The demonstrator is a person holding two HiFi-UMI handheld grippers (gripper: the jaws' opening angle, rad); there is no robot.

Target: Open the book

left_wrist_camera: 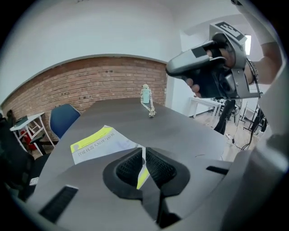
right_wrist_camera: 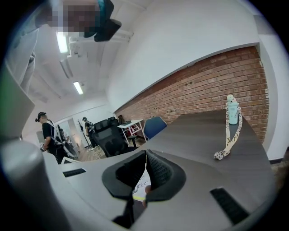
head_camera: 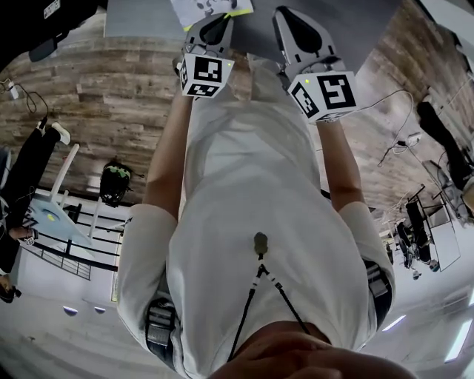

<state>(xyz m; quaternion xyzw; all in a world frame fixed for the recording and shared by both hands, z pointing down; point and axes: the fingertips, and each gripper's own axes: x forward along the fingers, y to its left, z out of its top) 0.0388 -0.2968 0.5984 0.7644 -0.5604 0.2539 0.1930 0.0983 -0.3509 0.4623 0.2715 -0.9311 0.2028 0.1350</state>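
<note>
A closed book (left_wrist_camera: 101,143) with a white cover and a yellow band along one edge lies flat on the dark grey table (left_wrist_camera: 180,131). In the head view only a corner of the book (head_camera: 211,7) shows at the top edge. My left gripper (left_wrist_camera: 143,152) hovers just short of the book with its jaws shut and nothing between them. My right gripper (right_wrist_camera: 146,155) is also shut and empty; a strip of the book (right_wrist_camera: 141,184) shows below its jaws. In the left gripper view the right gripper (left_wrist_camera: 201,67) hangs up at the right, in a hand.
A small bottle with a patterned lanyard (right_wrist_camera: 231,118) stands further back on the table. A blue chair (left_wrist_camera: 63,118) sits at the far side before a brick wall (left_wrist_camera: 90,81). A black office chair (right_wrist_camera: 108,133) and people (right_wrist_camera: 47,133) are off to the left.
</note>
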